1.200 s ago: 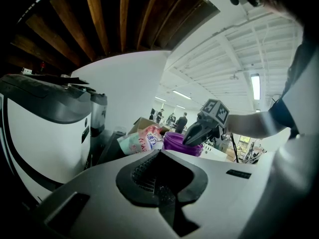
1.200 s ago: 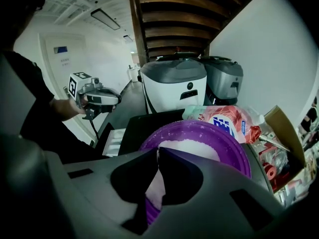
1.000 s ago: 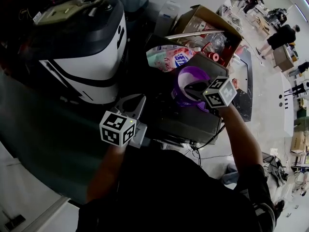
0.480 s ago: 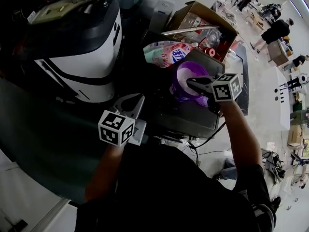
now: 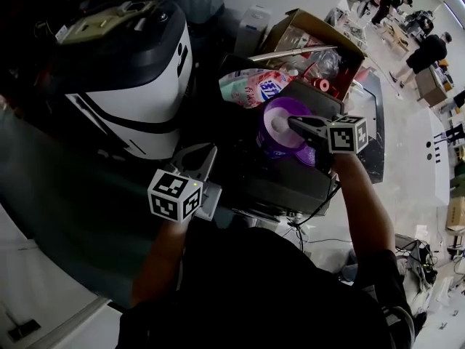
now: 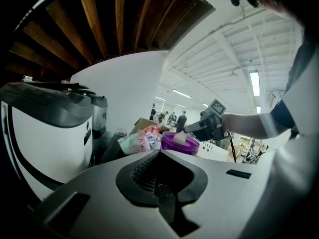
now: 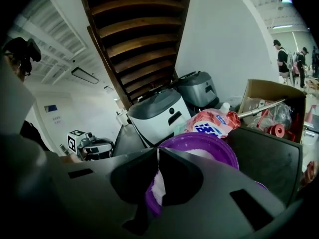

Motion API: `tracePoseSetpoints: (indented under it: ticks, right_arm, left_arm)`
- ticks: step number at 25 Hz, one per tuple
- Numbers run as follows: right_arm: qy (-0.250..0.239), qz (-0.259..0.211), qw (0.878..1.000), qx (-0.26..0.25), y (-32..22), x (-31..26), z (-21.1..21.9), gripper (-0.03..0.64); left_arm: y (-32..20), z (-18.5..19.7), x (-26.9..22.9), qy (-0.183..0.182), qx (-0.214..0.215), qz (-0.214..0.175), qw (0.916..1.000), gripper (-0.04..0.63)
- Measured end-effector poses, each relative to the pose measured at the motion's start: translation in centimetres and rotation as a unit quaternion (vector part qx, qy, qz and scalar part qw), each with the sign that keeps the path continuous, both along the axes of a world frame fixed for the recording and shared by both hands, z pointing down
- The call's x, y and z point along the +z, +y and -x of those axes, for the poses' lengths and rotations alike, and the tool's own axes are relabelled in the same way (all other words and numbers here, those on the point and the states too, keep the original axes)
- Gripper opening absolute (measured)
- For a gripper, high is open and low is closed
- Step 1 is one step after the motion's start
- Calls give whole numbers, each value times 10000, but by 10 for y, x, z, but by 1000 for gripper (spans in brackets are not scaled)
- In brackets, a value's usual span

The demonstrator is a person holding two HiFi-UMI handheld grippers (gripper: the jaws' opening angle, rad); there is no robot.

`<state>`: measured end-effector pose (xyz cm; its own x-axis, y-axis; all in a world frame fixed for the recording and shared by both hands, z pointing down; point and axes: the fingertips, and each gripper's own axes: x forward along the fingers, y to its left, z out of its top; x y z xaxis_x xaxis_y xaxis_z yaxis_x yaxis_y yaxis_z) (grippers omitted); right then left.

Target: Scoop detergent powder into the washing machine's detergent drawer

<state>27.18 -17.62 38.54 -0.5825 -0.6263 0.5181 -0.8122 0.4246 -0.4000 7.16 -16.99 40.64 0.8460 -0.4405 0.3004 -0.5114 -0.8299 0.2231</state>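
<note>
A purple tub (image 5: 270,145) of white detergent powder stands on a dark cabinet top (image 5: 290,184). My right gripper (image 5: 292,123) reaches over the tub from the right and is shut on a white scoop (image 5: 277,123), whose bowl lies over the powder. In the right gripper view the tub's rim (image 7: 212,142) sits just past the closed jaws (image 7: 158,151). The white and dark grey washing machine (image 5: 138,71) stands to the left; I see no drawer on it. My left gripper (image 5: 209,150) hangs between machine and cabinet, shut and empty (image 6: 159,152).
A pink and white detergent pouch (image 5: 253,86) lies behind the tub, next to an open cardboard box (image 5: 314,38) of clutter. Cables hang below the cabinet's front (image 5: 316,213). People stand far off on the floor at the upper right (image 5: 429,53).
My right gripper has swung so that its jaws point left across the tub, and the scoop's bowl now shows over the powder. The left gripper has stayed put.
</note>
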Motion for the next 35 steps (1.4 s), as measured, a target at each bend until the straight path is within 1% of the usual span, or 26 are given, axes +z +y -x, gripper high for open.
tracePoseSetpoints:
  ticks: [5,13,17,23,28,32,35]
  right_arm:
    - [-260,-115,9994,212,8,-5,-27,20]
    - [-1226,-250,9906,560,19,-5,-54,20]
    - [-1654,-337,9837,618,21,-7,-61,20]
    - [-2425,-512,9672,553,20,-14,-68,20]
    - [-2757,-568,9582,514,18,-19,-74,20]
    - [-3015,-628,9501,497,17,-27,-71,20]
    - [-3120,-652,9465,499,18,-34,-67,20]
  left_arm:
    - [9,-17,1,-32,-69,48,10000,8]
    - [25,-35,-3,-207,-166,-33,9996,8]
    - [28,-37,-9,-269,-331,-101,9990,8]
    - [30,-41,-12,-329,-624,-145,9974,8]
    - [32,-43,-12,-393,-830,-104,9957,8]
    - [30,-40,-12,-435,-901,-99,9949,8]
    - [26,-36,-14,-390,-931,-122,9948,8]
